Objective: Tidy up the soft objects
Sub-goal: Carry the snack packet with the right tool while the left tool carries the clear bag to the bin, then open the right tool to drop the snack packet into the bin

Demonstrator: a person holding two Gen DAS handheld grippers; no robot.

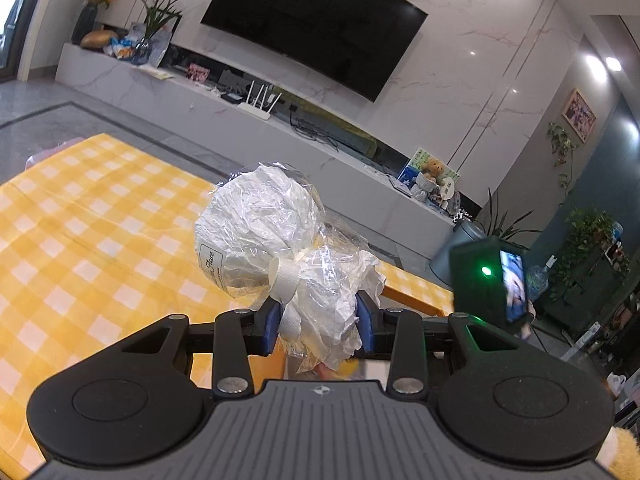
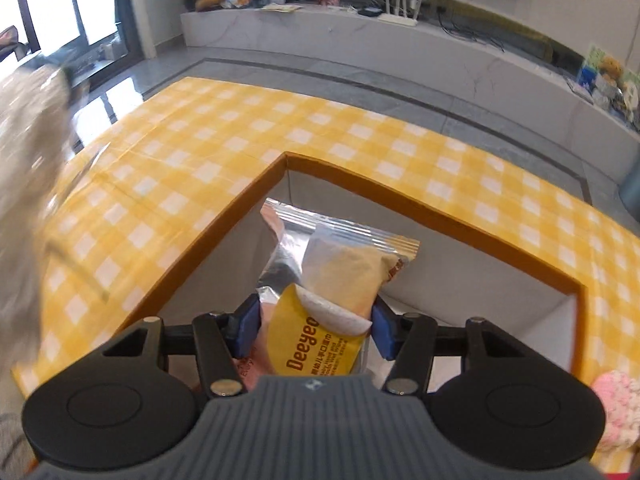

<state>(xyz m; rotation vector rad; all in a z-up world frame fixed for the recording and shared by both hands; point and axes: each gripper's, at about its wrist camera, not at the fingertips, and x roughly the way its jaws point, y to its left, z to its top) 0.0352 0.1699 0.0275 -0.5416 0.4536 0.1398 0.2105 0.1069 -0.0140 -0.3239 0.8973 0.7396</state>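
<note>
You carry the wipes pack [image 2: 320, 280] pinched in your right gripper [image 2: 316, 326] above the open box [image 2: 440, 216] for dropping in, while your left gripper [image 1: 318, 322] clamps the plastic-wrapped bundle [image 1: 260, 232] aloft, waiting its turn.

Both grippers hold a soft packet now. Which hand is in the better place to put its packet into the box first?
The right. The right gripper holds the wipes pack directly above the open box. The left gripper holds its plastic-wrapped bundle over the checked tablecloth.
</note>
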